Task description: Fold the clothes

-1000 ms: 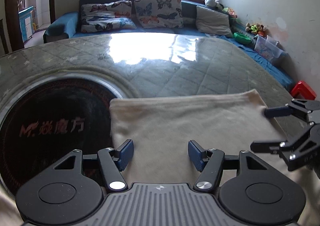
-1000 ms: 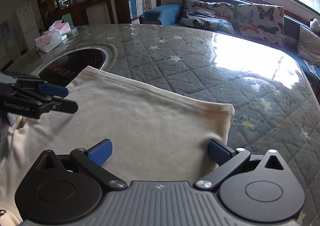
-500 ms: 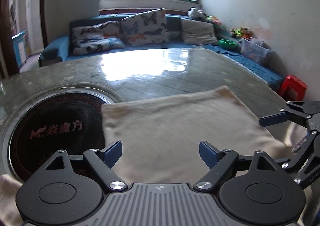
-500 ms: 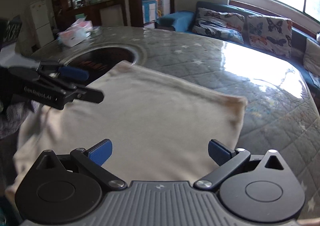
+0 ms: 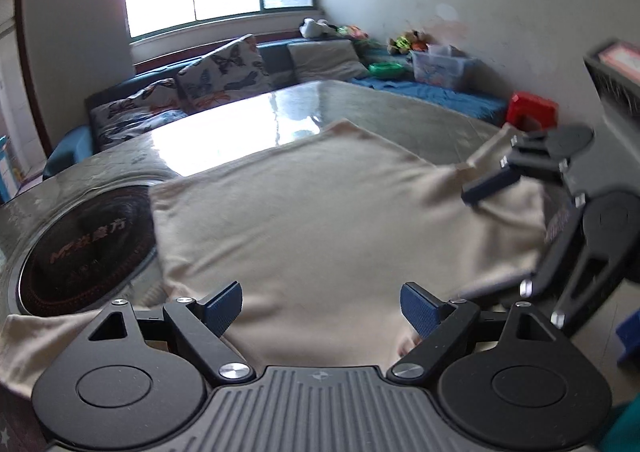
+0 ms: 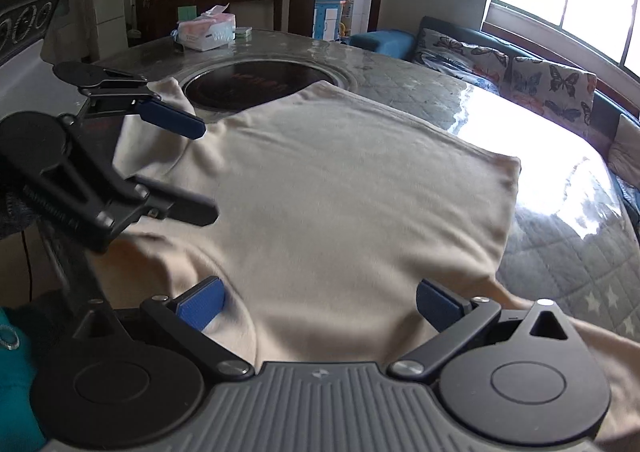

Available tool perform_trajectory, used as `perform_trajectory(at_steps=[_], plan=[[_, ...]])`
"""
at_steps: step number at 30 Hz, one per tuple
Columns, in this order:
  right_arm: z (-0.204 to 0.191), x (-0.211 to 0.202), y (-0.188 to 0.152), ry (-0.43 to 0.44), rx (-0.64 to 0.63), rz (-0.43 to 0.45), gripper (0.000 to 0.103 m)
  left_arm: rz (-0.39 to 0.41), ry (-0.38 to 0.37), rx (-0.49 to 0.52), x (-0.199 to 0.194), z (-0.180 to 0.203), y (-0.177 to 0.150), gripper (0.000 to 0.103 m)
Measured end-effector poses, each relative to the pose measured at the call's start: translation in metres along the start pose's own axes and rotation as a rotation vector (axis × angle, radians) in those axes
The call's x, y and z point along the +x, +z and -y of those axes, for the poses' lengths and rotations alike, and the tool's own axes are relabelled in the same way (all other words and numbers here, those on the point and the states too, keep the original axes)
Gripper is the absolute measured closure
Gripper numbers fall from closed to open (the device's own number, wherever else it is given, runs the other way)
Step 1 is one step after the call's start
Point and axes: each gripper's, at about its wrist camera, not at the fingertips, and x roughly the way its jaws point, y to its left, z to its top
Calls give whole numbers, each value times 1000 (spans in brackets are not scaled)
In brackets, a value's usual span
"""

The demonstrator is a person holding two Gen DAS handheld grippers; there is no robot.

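Observation:
A beige T-shirt lies flat on the round table, hem at the far side, sleeves spreading near both grippers. My left gripper hangs open over the shirt's near part, nothing between its blue pads. In the same view my right gripper comes in from the right, open above the right sleeve. The right wrist view shows the shirt with my right gripper open over its near edge. The left gripper stands open over the left sleeve. Neither holds cloth.
A dark round cooker plate is set into the glass-topped quilted table, partly under the shirt. A tissue box stands at the far table edge. A sofa with butterfly cushions and a red stool lie beyond.
Both grippers have drawn back toward the shirt's near end and tilted, so more of the shirt and its sleeves shows. Both stayed open.

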Motion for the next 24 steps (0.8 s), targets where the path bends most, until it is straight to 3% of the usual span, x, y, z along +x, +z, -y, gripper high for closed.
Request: perform_trajectory(at_steps=[8, 19, 24], plan=[[17, -24, -16, -60, 107, 39, 0, -12, -3, 35, 0, 5, -11, 14], [105, -35, -52, -313, 392, 71, 0, -11, -8, 29, 0, -2, -7, 14], [134, -36, -71, -387, 474, 62, 0, 2, 2, 15, -4, -8, -2, 13]])
